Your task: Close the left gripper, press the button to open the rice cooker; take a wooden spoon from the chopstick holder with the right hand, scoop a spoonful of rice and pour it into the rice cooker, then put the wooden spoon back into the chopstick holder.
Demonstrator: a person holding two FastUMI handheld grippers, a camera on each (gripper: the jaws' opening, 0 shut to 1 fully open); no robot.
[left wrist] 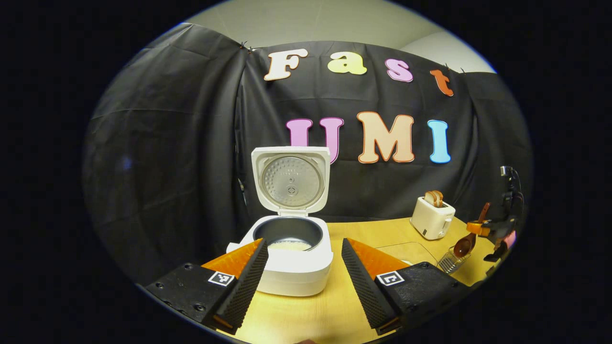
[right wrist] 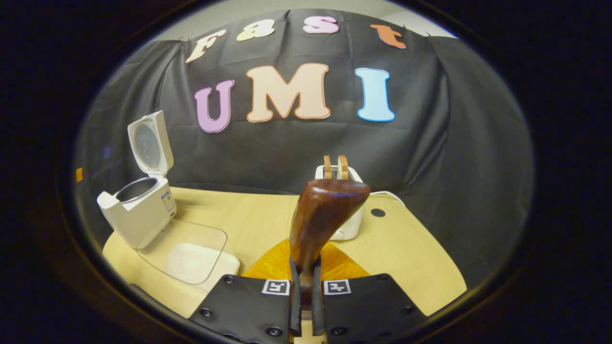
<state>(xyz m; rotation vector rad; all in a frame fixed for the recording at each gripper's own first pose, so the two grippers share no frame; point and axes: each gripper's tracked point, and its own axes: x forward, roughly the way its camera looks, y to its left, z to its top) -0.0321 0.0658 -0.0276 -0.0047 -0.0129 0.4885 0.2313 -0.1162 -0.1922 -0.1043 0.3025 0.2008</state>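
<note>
In the right gripper view, the right gripper (right wrist: 306, 291) is clamping the handle of the wooden spoon (right wrist: 325, 220), both fingers pressing on it, and the spoon's dark brown bowl is rising upright in front of the camera. Small square black-and-white markers are sitting on the gripper body beside the fingers; they carry no readable words. Past the spoon, the clear rice container (right wrist: 189, 255), with white rice in it, is lying on the wooden table (right wrist: 416, 267) to the left. Behind it the rice cooker (right wrist: 138, 210) is standing with its lid (right wrist: 149, 143) up; a small label on its side is too tiny to read. The white toaster (right wrist: 351, 229), with two slices of bread in it, is standing behind the spoon.

In the left gripper view, the left gripper (left wrist: 303, 267) is hanging released, its fingers spread wide on either side of the rice cooker (left wrist: 294, 258) just ahead, without touching it. White rice is showing in the pot. Farther right, the wire chopstick holder (left wrist: 448, 262) is standing on the table, with the wooden spoon (left wrist: 466, 243) just above it, held by the right gripper (left wrist: 483, 229) near the toaster (left wrist: 432, 217).
</note>
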